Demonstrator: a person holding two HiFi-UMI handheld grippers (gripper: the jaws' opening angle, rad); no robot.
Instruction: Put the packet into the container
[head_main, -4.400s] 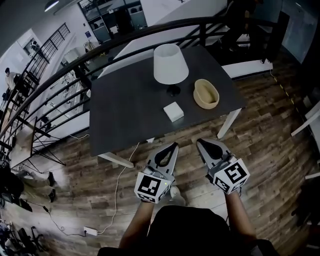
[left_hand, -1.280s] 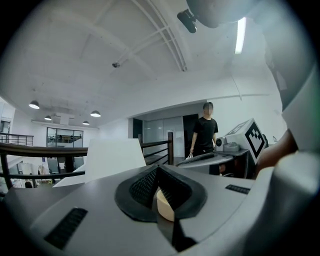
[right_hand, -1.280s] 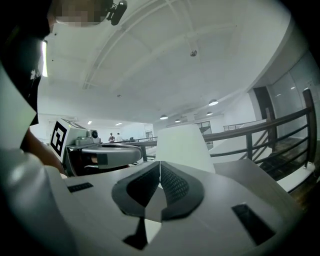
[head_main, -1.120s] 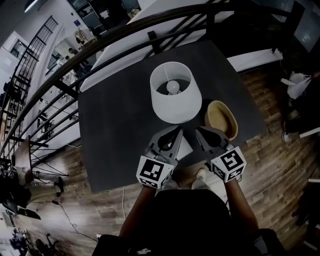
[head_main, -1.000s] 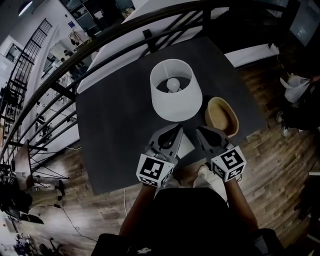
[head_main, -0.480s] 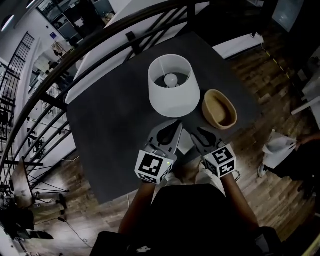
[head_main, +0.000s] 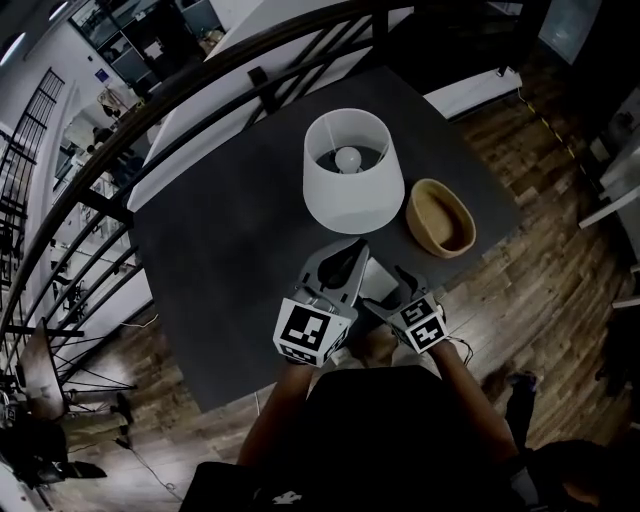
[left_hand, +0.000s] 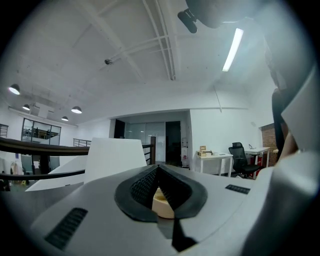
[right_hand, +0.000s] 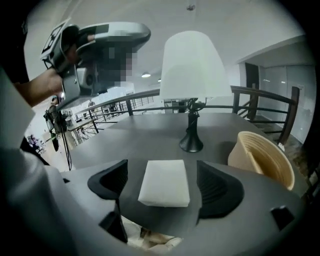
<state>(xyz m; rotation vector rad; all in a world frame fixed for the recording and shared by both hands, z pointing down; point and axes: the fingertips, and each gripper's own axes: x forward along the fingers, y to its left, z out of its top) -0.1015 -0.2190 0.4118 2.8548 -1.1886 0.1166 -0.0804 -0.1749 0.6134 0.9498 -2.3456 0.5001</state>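
A dark bench (head_main: 220, 260) on a wood floor (head_main: 540, 200), with a black railing (head_main: 200, 90) past its far edge. In the middle of the bench, a white lamp (head_main: 352, 170), standing up straight on a black foot. Right of the lamp, close to the right edge, the container (head_main: 440, 217): a tan oval bowl with ribbed walls, open side up. Near the front edge, in front of the lamp, the packet (right_hand: 165, 187): white, flat, lying on the bench, not in the container and not touching it. Over the front edge, the right gripper (right_hand: 162, 170), tipped down at the bench, with jaws just now spreading wide apart. Released, then, with one jaw on each side of the packet and a gap of bare bench on both sides, so no pad pressing on it. Beside it, on the left, the left gripper (left_hand: 159, 172), higher up, pointing level toward the lamp shade. Jaws clenched tip to tip, grasping nothing. Through the small gap behind those tips, a bit of something cream-coloured, too little to tell what. On the back of each gripper, a cube with black and white square marks. Below both, bare arms and a dark top.
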